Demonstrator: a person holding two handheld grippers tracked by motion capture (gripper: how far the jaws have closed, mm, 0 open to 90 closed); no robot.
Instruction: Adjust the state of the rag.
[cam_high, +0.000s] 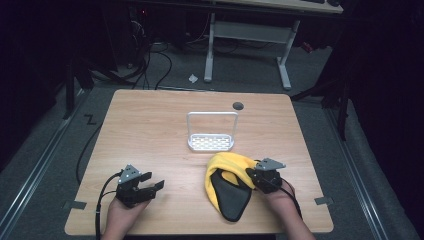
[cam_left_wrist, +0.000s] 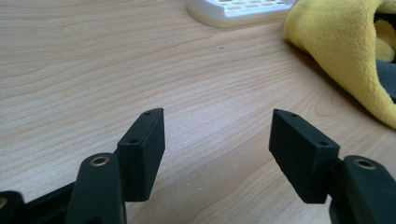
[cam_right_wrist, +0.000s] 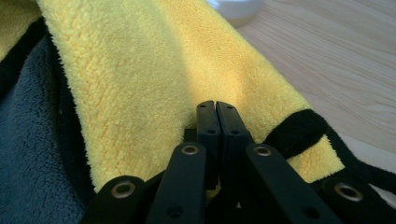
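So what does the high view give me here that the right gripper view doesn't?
High view: the whole table, the white rack standing upright behind the cloth, the left gripper with open jaws over bare wood, both of the person's hands. Right gripper view: the right gripper with jaws pressed together at the cloth's yellow edge, and its black trim. Both: the yellow and dark grey cloth and wood tabletop.

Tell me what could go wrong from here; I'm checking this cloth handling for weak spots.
The right gripper is shut on just the edge of the yellow and grey cloth, so the cloth could slip out when pulled. The left gripper is open over bare table, leaving the cloth's far side unsupported; it may bunch. Dragged forward, the cloth could snag the white rack.
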